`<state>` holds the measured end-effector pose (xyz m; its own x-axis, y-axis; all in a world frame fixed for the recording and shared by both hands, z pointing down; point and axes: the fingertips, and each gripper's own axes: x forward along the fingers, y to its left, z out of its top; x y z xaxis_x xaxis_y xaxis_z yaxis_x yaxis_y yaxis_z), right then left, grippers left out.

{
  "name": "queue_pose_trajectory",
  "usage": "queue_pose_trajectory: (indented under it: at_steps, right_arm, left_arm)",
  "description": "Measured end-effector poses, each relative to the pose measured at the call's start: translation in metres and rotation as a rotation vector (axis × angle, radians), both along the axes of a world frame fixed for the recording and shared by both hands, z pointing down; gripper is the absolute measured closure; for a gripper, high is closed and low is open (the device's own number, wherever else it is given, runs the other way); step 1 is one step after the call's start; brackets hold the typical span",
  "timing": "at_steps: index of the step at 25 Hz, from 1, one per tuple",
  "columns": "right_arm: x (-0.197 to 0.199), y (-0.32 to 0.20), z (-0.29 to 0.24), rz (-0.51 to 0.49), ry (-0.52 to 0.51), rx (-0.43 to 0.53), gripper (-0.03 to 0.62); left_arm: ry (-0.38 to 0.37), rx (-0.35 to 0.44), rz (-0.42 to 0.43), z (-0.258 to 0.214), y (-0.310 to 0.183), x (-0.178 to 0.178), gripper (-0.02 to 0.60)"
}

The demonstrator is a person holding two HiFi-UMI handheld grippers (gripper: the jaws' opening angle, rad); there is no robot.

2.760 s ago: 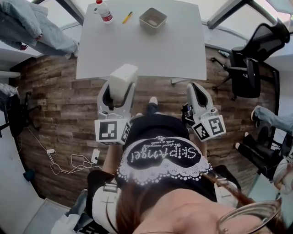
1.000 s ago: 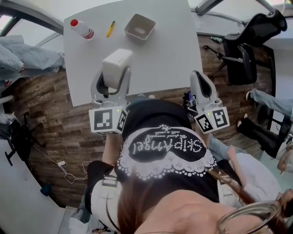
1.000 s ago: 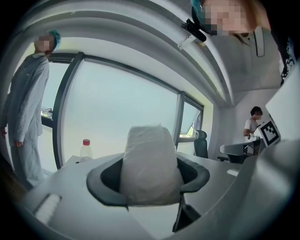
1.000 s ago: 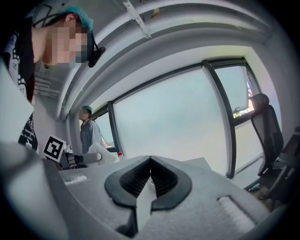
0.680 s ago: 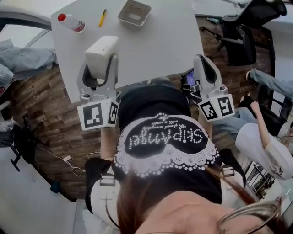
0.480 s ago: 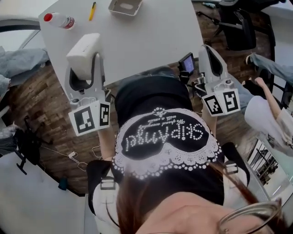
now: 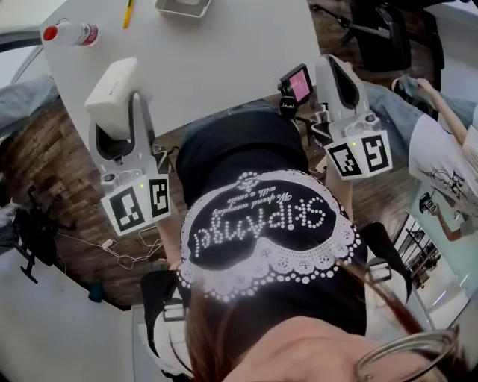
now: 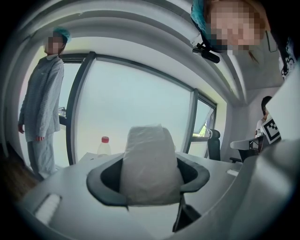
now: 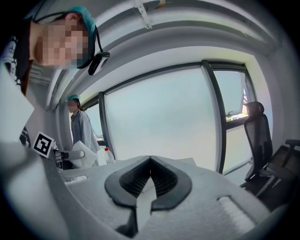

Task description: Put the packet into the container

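A white packet (image 7: 110,86) is clamped between the jaws of my left gripper (image 7: 121,103), held over the near left part of the white table (image 7: 224,52). In the left gripper view the packet (image 8: 150,164) stands upright and fills the gap between the jaws. The grey container (image 7: 183,6) sits at the far side of the table, cut off by the top edge of the head view. My right gripper (image 7: 329,66) hovers at the table's near right edge, and its ribbed jaws (image 9: 150,161) are shut on nothing.
A red-capped bottle (image 7: 67,32) and a yellow pen (image 7: 128,11) lie at the far left of the table. A small pink screen (image 7: 296,82) is mounted by the right gripper. A black chair (image 7: 381,19) and a seated person (image 7: 441,142) are to the right.
Both grippers have come forward from over the floor to over the near table edge. The packet stays in the left gripper. The container has slid toward the top of the view.
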<state>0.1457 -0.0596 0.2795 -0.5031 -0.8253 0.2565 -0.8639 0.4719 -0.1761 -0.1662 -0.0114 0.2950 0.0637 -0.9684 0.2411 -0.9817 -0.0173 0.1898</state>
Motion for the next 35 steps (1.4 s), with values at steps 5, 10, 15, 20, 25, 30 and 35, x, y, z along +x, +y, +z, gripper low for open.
queue_pose_trajectory:
  at_steps: [5, 10, 15, 20, 25, 30, 35]
  right_arm:
    - [-0.008, -0.014, -0.001, -0.051, 0.0, -0.004, 0.599]
    - [-0.016, -0.019, 0.015, -0.083, 0.01, -0.041, 0.599]
    - [-0.008, -0.023, 0.015, -0.071, 0.013, -0.034, 0.599]
    - [0.001, -0.019, 0.01, -0.051, 0.014, -0.023, 0.599]
    - [0.006, -0.016, 0.009, -0.037, 0.009, -0.015, 0.599]
    - [0.014, -0.015, 0.008, -0.018, 0.002, -0.007, 0.599]
    - [0.014, -0.012, 0.009, -0.017, -0.005, -0.006, 0.599]
  left_arm:
    - [0.002, -0.013, -0.029, -0.004, 0.002, 0.003, 0.298]
    - [-0.018, -0.026, -0.07, -0.002, 0.0, -0.006, 0.297]
    - [-0.004, -0.026, -0.046, 0.0, -0.006, 0.009, 0.296]
    - [0.01, -0.016, -0.019, -0.005, -0.003, 0.022, 0.298]
    - [0.001, -0.018, -0.023, -0.005, 0.002, 0.022, 0.298]
    - [-0.005, -0.014, -0.022, -0.004, 0.005, 0.024, 0.298]
    - [-0.005, -0.013, -0.017, -0.003, 0.006, 0.026, 0.298]
